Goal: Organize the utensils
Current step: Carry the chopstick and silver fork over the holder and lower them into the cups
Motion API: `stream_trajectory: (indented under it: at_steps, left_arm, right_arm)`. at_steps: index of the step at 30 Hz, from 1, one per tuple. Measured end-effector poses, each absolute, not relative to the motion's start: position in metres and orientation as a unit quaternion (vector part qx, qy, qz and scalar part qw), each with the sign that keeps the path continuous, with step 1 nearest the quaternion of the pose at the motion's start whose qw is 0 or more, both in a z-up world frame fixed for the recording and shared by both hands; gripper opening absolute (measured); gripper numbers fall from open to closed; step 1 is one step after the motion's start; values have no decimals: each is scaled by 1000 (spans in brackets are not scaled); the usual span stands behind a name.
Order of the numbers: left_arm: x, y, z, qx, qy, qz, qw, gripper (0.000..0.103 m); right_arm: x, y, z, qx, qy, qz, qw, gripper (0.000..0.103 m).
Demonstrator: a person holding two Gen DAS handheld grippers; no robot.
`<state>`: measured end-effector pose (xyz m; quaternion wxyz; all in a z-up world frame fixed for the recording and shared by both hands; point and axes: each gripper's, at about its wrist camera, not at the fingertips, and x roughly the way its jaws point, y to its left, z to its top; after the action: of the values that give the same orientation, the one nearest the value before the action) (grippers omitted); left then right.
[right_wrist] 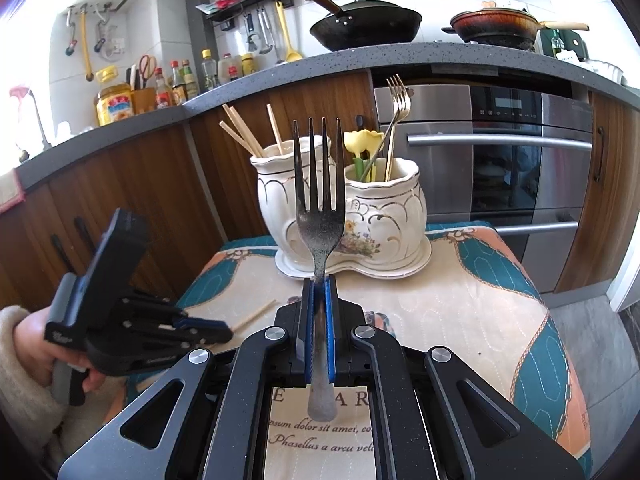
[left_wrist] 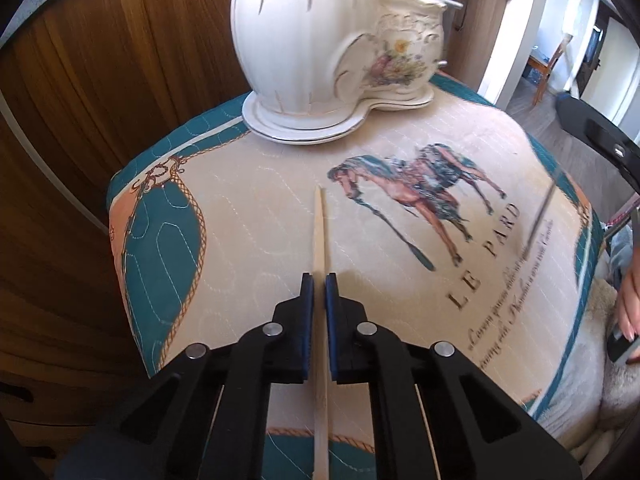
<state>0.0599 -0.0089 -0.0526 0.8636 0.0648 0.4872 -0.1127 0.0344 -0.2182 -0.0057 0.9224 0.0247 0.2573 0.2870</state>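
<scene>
Right wrist view: the right gripper [right_wrist: 319, 280] is clamped on the handle of a dark metal fork [right_wrist: 319, 184], which is lifted clear of the cloth.
Fork axis: upright in this view, tines up, handle end down between the jaws, in line with the fingers.
Holder: a white double pot [right_wrist: 384, 216] stands on the printed cloth [right_wrist: 480, 300] ahead of the fork; its left cup holds chopsticks, its right cup holds a gold fork [right_wrist: 394, 120] and a yellow flower-topped piece.
Left wrist view: the left gripper [left_wrist: 319, 280] has its jaws set close on either side of a wooden chopstick [left_wrist: 320, 232]; I cannot tell whether the pads actually press it.
Chopstick position: it appears to lie on the cloth, with its far end pointing toward the pot [left_wrist: 312, 40] and its long axis running straight out along the fingers.
Step in hand, as judged: carry the fork to the right cup and take up the chopstick for the left cup.
Fork method: the fork likely needs tipping so the handle end enters first; approach from above the rim and avoid the gold fork.
Chopstick method: close squarely across the stick, lift it level, then raise the far end before lowering.
Risk: the thin stick may pivot or slip between the pads.
</scene>
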Motion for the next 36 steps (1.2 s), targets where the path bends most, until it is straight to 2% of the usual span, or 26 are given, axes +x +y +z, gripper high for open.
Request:
stream_trajectory:
  at_steps: [4, 10, 21, 30, 36]
  left_arm:
    - [37, -11, -40, 72, 446, -122, 884, 6]
    - [21, -7, -3, 37, 342, -146, 928, 6]
    - [74, -23, 89, -46, 156, -164, 973, 6]
    - [120, -31, 133, -71, 72, -132, 986, 6]
    - [148, -32, 129, -70, 36, -94, 992, 6]
  right_arm:
    - [33, -220, -5, 31, 248, 284, 926, 6]
    - [34, -222, 7, 44, 222, 279, 933, 6]
    - [87, -224, 71, 63, 153, 242, 956, 6]
    - [140, -231, 88, 96, 120, 244, 958, 6]
    - [164, -226, 77, 99, 124, 247, 956, 6]
